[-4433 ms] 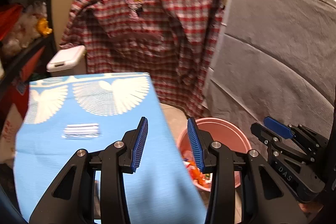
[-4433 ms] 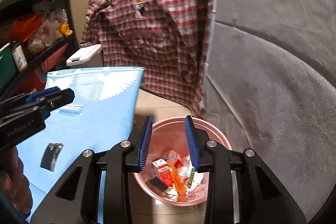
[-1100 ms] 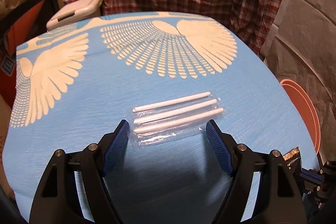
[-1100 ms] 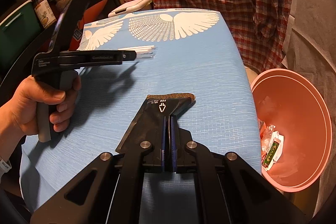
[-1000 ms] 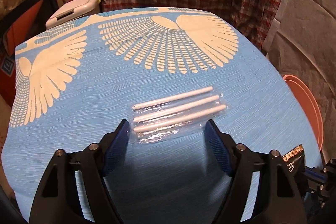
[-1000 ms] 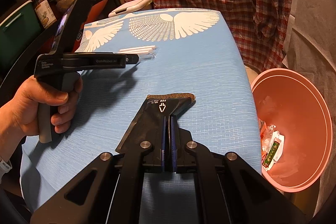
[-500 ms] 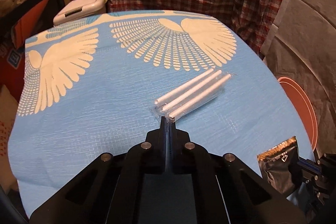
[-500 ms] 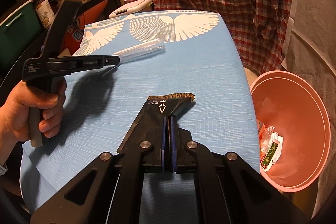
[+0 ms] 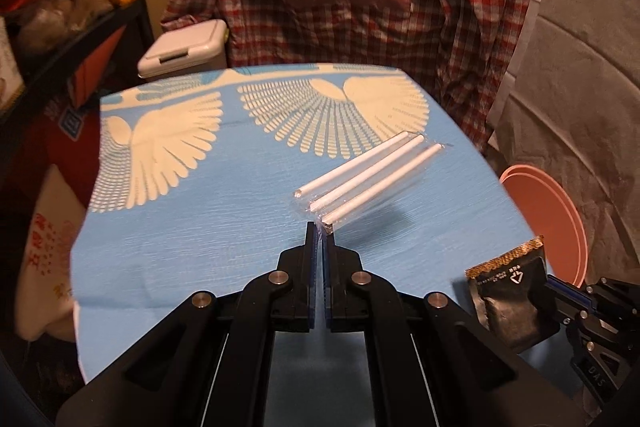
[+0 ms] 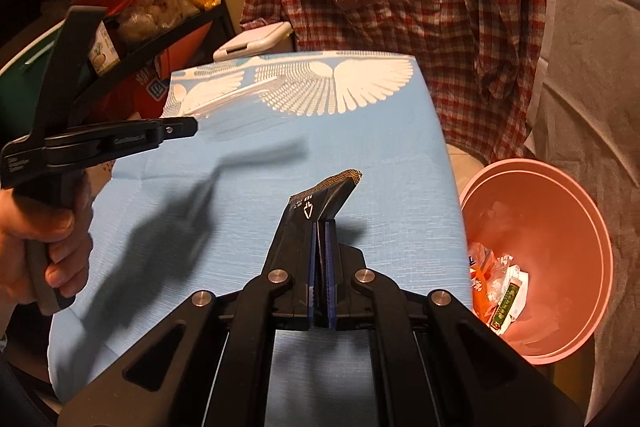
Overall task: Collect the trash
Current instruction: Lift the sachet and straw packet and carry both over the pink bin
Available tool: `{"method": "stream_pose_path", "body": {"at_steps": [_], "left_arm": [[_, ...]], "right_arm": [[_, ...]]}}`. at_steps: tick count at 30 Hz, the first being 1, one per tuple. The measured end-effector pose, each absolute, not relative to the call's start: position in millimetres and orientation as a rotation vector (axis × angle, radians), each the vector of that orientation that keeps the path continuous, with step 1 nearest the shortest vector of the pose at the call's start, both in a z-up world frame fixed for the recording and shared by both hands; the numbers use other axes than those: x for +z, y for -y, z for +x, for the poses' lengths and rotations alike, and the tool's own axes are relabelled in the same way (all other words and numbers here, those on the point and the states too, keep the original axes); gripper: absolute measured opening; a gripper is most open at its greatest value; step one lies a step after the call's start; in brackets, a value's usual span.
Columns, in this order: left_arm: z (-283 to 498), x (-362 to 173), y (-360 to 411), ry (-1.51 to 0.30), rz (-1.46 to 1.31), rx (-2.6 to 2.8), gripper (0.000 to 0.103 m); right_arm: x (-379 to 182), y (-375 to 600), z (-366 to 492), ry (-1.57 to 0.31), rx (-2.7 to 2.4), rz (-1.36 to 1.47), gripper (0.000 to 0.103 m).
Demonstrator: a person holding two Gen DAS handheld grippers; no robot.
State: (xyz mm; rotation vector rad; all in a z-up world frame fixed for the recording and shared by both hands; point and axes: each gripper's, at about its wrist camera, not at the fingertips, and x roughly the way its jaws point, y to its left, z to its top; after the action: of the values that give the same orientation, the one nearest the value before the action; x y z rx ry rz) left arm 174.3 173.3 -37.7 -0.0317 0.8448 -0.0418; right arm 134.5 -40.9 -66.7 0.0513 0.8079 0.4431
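The left gripper [image 9: 320, 227] is clenched on the near end of a clear packet of three white straws [image 9: 368, 183], which juts forward, lifted off the blue winged cloth [image 9: 192, 227] and throwing a shadow on it. The right gripper [image 10: 319, 227] is clamped on a black foil sachet [image 10: 320, 199] (gold-trimmed top edge pointing away), also held clear of the cloth.

The pink bin [image 10: 560, 251] stands beside the cloth's right edge and lower than it, its mouth open upward with wrappers [image 10: 504, 291] lying inside. The sachet hangs over the cloth, just inside that right edge and near the bin rim; the straws are further from the bin, toward the cloth's middle. Beyond the cloth's far edge hangs a red plaid shirt [image 9: 360, 7], with a white lidded box [image 9: 184, 47] at the far left corner.
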Motion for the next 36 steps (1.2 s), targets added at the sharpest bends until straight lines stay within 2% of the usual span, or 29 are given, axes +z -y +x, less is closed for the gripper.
{"method": "stream_pose_path", "body": {"at_steps": [22,30,36], "left_arm": [[79.8,41.1,-169.3,-0.681,-0.200,0.088,0.002],[71.2,47.5,-139.1,-0.660,-0.166,0.086,0.002],[72.4,51.5,-116.2,-0.644,-0.131,0.080,0.002]], "right_arm": [[55.4,106.6,121.2,-0.630,0.405,0.104,0.004],[70.8,142.4,122.9,-0.574,0.363,0.051,0.004],[54.0,176.6,126.2,-0.547,0.303,0.128,0.004]]}}
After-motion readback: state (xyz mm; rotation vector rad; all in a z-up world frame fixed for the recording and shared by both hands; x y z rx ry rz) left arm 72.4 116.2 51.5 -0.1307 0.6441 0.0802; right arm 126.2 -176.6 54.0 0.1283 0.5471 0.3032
